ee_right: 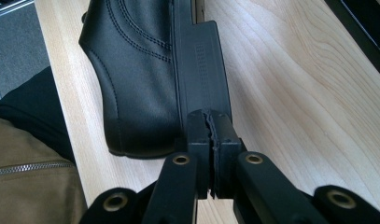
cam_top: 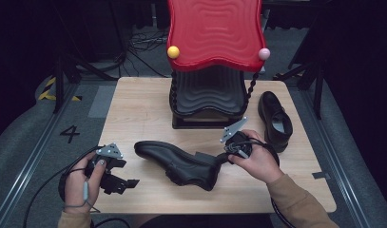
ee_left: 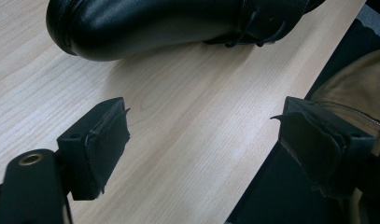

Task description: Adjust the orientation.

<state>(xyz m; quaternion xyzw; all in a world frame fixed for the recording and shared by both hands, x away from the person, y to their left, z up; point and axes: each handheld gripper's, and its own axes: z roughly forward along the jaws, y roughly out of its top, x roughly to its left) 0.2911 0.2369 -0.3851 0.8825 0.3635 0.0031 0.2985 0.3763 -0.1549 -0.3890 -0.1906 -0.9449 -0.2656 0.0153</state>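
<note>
while the left claw (cam_top: 129,183) gapes idle, right claw (ee_right: 211,135) pressed together beside the shoe's (cam_top: 179,164) heel

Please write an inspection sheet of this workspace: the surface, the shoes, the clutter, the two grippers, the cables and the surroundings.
Surface: light wooden table, no marks seen.
Job's things: black shoe on its side near the front edge, toe to the left; second black shoe upright at the right, apart from it.
Clutter: red and black wavy stand at the back middle, a yellow ball and a pink ball on it.
Grippers: left gripper open, nothing between its pads, at the front left corner; right gripper shut, its tips at the heel of the shoe on its side.
Cables: one black cable trails from the left gripper over the floor.
Surroundings: grey floor with a number 4, dark stands behind.
</note>
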